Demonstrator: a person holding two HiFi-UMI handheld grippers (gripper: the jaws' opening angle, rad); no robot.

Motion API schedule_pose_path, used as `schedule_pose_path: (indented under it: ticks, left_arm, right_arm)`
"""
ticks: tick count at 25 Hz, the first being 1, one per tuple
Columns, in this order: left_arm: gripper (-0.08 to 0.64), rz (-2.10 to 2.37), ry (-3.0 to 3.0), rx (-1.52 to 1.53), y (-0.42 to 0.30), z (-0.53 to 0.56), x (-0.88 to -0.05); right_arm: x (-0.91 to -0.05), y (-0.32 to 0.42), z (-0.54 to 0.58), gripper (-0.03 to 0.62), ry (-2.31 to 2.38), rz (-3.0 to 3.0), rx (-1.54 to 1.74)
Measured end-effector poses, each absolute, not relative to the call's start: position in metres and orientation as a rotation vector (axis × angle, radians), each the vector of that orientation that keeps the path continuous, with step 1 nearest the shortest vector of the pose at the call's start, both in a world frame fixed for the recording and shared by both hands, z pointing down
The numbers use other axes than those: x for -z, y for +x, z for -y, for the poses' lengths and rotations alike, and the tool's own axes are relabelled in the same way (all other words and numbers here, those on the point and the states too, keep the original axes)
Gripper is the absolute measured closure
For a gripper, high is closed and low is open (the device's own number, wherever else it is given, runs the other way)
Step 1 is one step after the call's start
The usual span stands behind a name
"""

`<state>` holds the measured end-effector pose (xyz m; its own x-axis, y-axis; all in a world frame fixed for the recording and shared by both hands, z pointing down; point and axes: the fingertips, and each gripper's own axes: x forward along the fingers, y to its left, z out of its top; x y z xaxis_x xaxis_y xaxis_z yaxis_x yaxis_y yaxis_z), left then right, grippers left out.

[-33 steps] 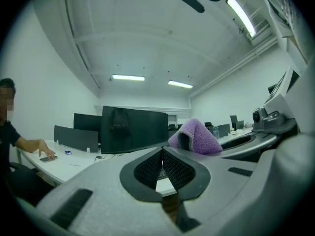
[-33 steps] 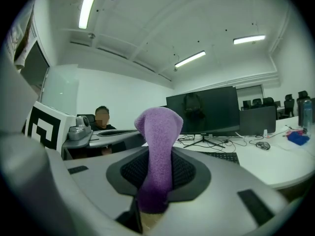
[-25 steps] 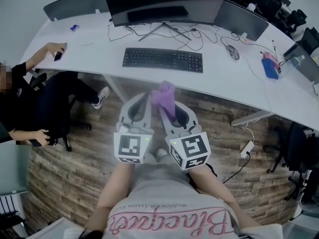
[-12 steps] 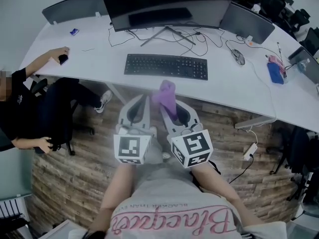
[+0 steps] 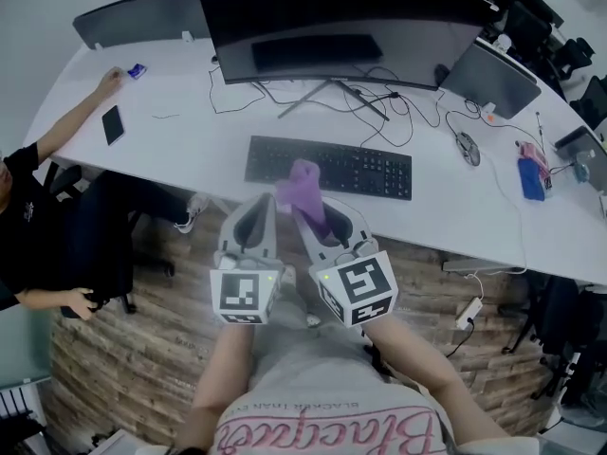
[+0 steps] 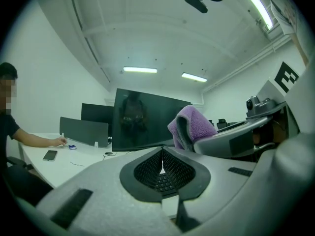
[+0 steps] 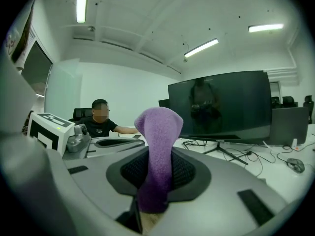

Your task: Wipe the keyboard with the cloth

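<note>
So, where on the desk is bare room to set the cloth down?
The widest bare patch of desk lies between the keyboard and the phone. Another lies right of the keyboard, before the mouse. Behind the keyboard, cables crowd round the monitor stand.

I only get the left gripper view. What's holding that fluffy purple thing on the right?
Observer: The right gripper. Its own view shows its jaws shut on the purple cloth, which sticks up between them.
Operator: Is it near a keyboard?
Observer: Yes. In the head view the cloth's tip overlaps the near edge of the black keyboard; I cannot tell whether they touch.
Operator: Anything to the right of that?
Observer: A mouse lies on the white desk.
</note>
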<state>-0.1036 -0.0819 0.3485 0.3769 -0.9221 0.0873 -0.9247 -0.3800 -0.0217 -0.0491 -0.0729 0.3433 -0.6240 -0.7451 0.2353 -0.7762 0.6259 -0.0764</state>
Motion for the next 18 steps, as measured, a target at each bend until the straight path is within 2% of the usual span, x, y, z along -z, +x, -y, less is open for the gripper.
schedule_pose_path:
  ticks: [18]
  left_arm:
    - [0.552,1.734,2.493,-0.292,-0.181,0.211,-0.398]
  right_arm:
    - [-0.411,-0.133,0.219,0.502,1.234,2.588,-0.501]
